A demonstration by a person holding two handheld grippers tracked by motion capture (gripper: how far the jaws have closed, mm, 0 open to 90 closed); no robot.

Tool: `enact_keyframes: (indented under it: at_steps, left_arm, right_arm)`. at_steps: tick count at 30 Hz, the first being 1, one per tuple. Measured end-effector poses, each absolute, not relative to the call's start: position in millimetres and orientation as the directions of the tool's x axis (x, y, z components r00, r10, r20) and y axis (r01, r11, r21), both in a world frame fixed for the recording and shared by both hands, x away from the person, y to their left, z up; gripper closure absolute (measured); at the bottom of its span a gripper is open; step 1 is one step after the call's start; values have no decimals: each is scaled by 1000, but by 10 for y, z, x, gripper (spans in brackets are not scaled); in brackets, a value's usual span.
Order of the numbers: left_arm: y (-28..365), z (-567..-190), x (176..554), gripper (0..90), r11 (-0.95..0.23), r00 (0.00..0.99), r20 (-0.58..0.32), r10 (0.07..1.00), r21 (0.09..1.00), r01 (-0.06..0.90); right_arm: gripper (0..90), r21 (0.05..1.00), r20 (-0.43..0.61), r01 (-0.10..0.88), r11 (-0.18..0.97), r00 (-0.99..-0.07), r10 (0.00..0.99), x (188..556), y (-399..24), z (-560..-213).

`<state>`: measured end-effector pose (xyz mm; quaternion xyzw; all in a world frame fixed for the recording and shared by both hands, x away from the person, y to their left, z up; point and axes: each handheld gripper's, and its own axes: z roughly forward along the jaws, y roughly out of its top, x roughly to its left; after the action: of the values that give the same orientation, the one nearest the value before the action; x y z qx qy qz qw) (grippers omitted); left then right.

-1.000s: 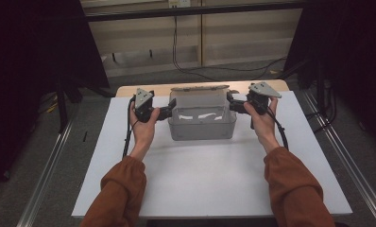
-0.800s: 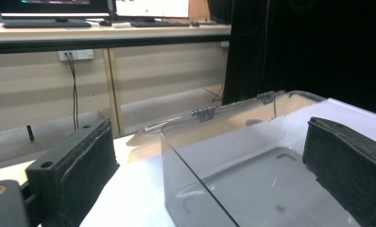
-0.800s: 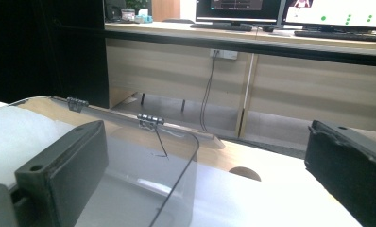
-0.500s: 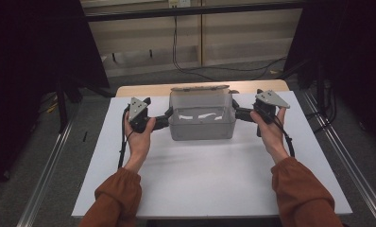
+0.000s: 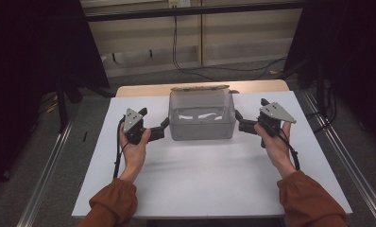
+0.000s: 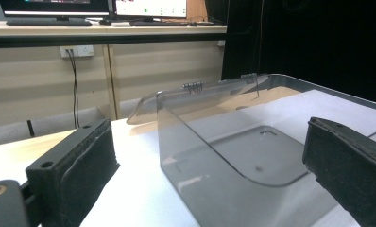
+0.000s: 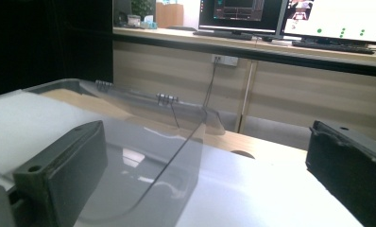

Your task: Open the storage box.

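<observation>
White sheeting covers the worktop (image 5: 209, 179), with monitors on a bench behind. Left tongs (image 5: 163, 126) and right tongs (image 5: 238, 124) both stand released, jaws spread, flanking but not touching the clear plastic box (image 5: 202, 124) at frame centre, its hinged lid (image 5: 200, 88) folded back at the far rim. It looks light, rigid, thin-walled and slick; pinching each short end wall near the top rim seems safest.

Rust-orange sleeves (image 5: 114, 203) — black, grey-plated hand-held grippers (image 5: 138, 126)
</observation>
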<state>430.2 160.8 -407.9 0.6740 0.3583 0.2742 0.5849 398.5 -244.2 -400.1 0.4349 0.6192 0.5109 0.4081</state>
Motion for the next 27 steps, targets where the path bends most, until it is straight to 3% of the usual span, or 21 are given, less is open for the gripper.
enact_keyframes:
  at_steps: [27]
  left_arm:
    - [1822, -4209, 3661, 25, -70, 578, -34, 815, 985, 157]
  right_arm:
    - [0, 990, -56, 113, 86, -250, 967, 3291, -2636, -4182]
